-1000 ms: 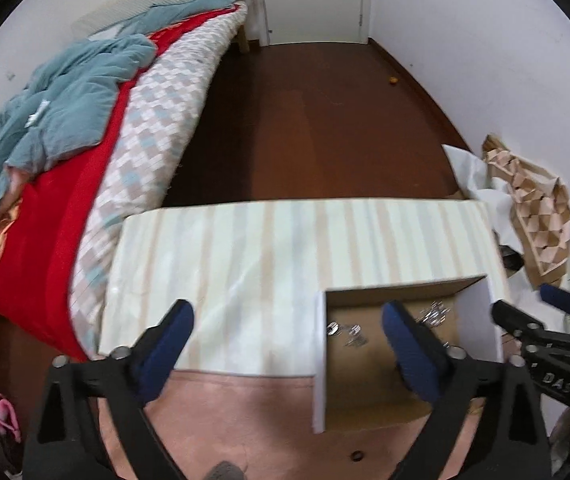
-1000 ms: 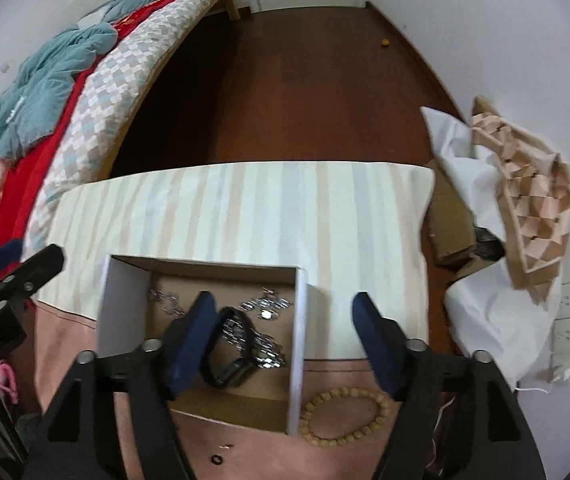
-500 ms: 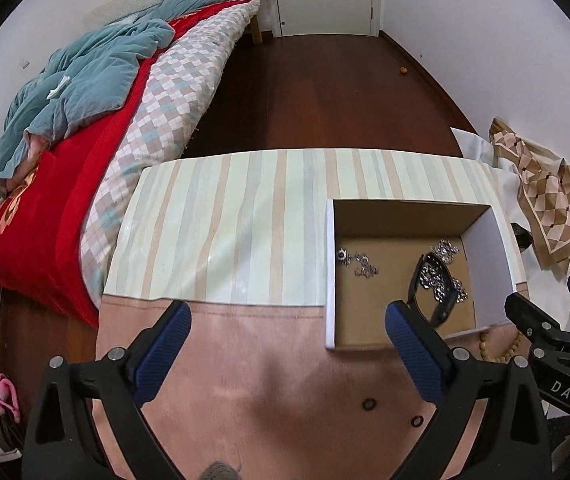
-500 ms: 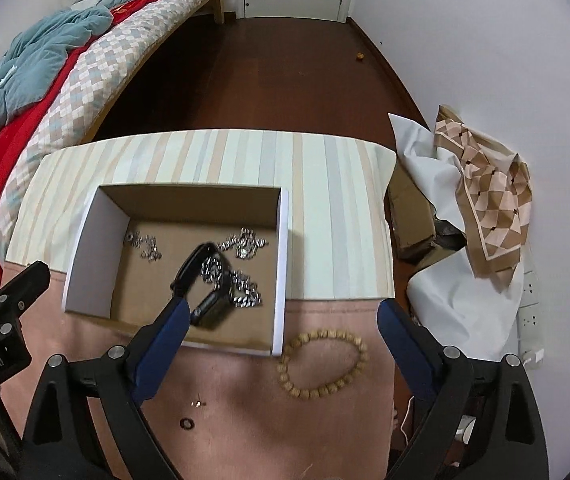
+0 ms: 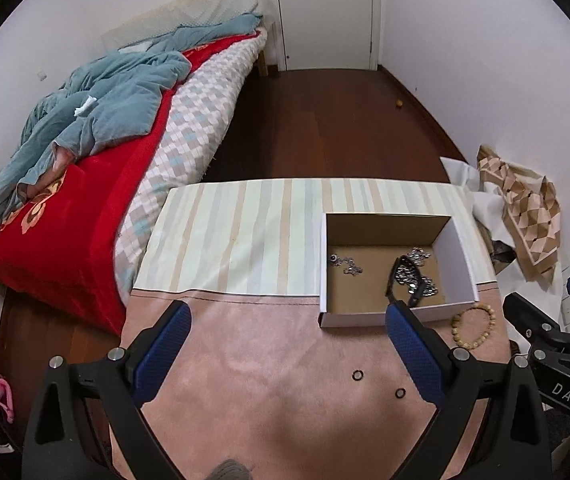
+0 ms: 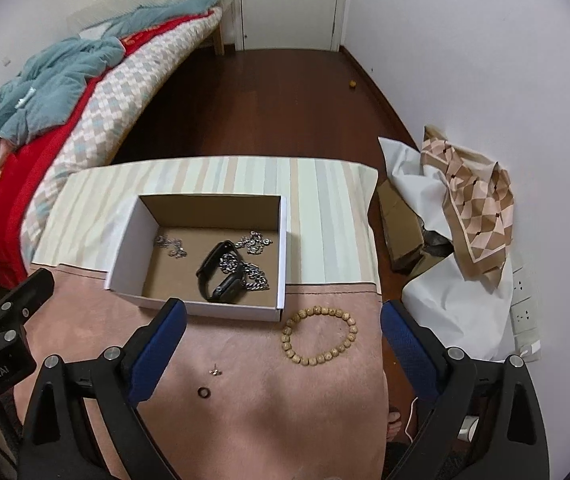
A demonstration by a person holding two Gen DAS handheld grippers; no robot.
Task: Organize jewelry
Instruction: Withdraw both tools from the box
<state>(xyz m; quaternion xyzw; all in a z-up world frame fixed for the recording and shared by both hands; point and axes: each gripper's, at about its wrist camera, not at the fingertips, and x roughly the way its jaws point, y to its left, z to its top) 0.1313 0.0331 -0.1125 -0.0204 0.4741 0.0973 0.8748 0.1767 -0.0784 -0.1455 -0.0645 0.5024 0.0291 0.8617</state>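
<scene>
A white cardboard box (image 6: 125,256) (image 5: 461,258) stands on the table. In it lie a black watch (image 6: 215,270) (image 5: 395,276) and silver chains (image 6: 251,242) (image 5: 345,266). A wooden bead bracelet (image 6: 319,336) (image 5: 473,326) lies on the pink cloth just right of the box. A black ring (image 6: 203,392) and a small silver earring (image 6: 215,371) lie nearer me; two black rings (image 5: 358,375) show in the left wrist view. My left gripper (image 5: 287,354) and right gripper (image 6: 281,354) are both open and empty, raised above the pink cloth.
The table has a pink cloth (image 6: 265,400) in front and a striped cloth (image 6: 325,208) behind. A bed (image 5: 85,184) with red and blue covers is at left. White bags and a patterned cloth (image 6: 473,196) lie on the floor at right.
Both grippers have pulled back and up from the box, so the bracelet and rings on the pink cloth have come into view. Both stayed open.
</scene>
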